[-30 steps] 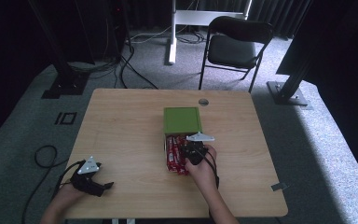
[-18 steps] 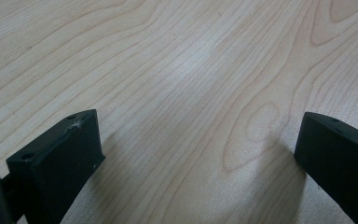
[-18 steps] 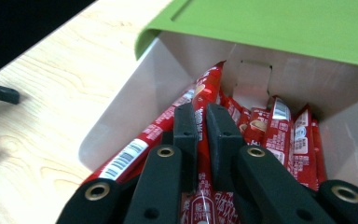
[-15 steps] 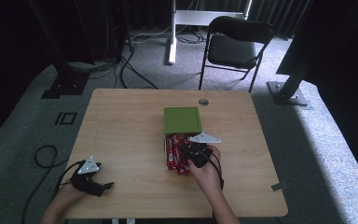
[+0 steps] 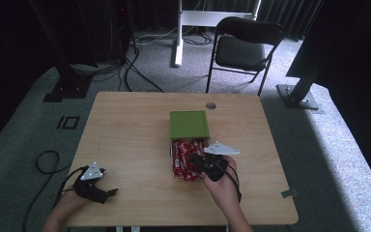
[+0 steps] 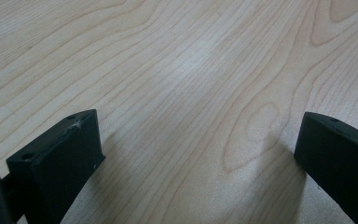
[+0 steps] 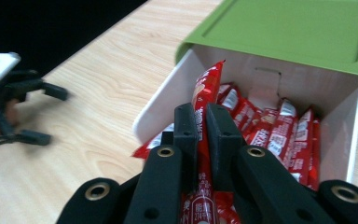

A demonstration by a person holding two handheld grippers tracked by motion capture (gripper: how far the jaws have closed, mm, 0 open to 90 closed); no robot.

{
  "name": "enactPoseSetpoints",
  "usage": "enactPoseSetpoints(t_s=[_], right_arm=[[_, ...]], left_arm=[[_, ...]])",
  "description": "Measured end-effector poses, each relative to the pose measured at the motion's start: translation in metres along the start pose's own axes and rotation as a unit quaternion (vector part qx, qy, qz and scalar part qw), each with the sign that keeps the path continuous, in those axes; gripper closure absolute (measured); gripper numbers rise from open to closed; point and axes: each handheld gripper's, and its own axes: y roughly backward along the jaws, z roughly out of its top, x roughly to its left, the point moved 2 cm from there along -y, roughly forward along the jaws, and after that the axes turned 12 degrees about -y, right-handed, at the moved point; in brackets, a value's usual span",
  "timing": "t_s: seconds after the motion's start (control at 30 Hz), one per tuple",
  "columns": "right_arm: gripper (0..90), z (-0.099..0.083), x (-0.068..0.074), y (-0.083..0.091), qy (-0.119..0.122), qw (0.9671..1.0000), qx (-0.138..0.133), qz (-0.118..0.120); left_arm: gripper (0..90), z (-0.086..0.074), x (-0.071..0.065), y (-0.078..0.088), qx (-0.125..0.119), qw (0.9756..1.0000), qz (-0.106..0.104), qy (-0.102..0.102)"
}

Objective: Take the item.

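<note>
A green box (image 5: 188, 124) lies mid-table with its white drawer (image 5: 170, 145) pulled toward me, holding several red snack packets (image 5: 183, 157). My right gripper (image 5: 201, 163) hovers over the drawer's near right corner. In the right gripper view its jaws (image 7: 203, 119) are shut on one long red packet (image 7: 208, 86), which stands up out of the pile in front of the green lid (image 7: 298, 28). My left gripper (image 5: 107, 193) rests at the table's near left corner. Its jaws (image 6: 200, 135) stand wide open over bare wood, with nothing between them.
A cable hole (image 5: 210, 105) sits near the table's far edge behind the box. A folding chair (image 5: 244, 48) stands beyond the table, with stand bases and cables on the carpet. A small tab (image 5: 290, 193) sticks out at the near right edge.
My right gripper has lifted a little and drifted toward the near right, with the red packet in it. The left gripper has stayed where it was.
</note>
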Motion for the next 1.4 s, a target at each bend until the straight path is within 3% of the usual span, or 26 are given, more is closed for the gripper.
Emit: enactPoseSetpoints(t_s=[0.33,0.47,0.67,0.93,1.13,1.4], right_arm=[[83.4,0.008,0.003,0.028,-0.001,0.9994,-0.032,0.016],[83.4,0.015,0.0,0.035,-0.008,0.998,-0.061,0.015],[83.4,0.028,-0.011,0.042,-0.014,0.9947,-0.102,-0.008],[83.4,0.037,-0.037,0.037,-0.032,0.9869,-0.143,-0.067],[83.3,0.036,-0.06,0.025,-0.062,0.9811,-0.157,-0.095],[83.3,0.025,-0.09,0.001,-0.093,0.9757,-0.15,-0.13]], left_arm=[[1.5,0.0,0.0,0.0,0.0,1.0,0.0,0.0],[1.5,0.0,0.0,0.0,0.0,1.0,0.0,0.0],[1.5,0.0,0.0,0.0,0.0,1.0,0.0,0.0],[1.5,0.0,0.0,0.0,0.0,1.0,0.0,0.0],[1.5,0.0,0.0,0.0,0.0,1.0,0.0,0.0],[1.5,0.0,0.0,0.0,0.0,1.0,0.0,0.0]])
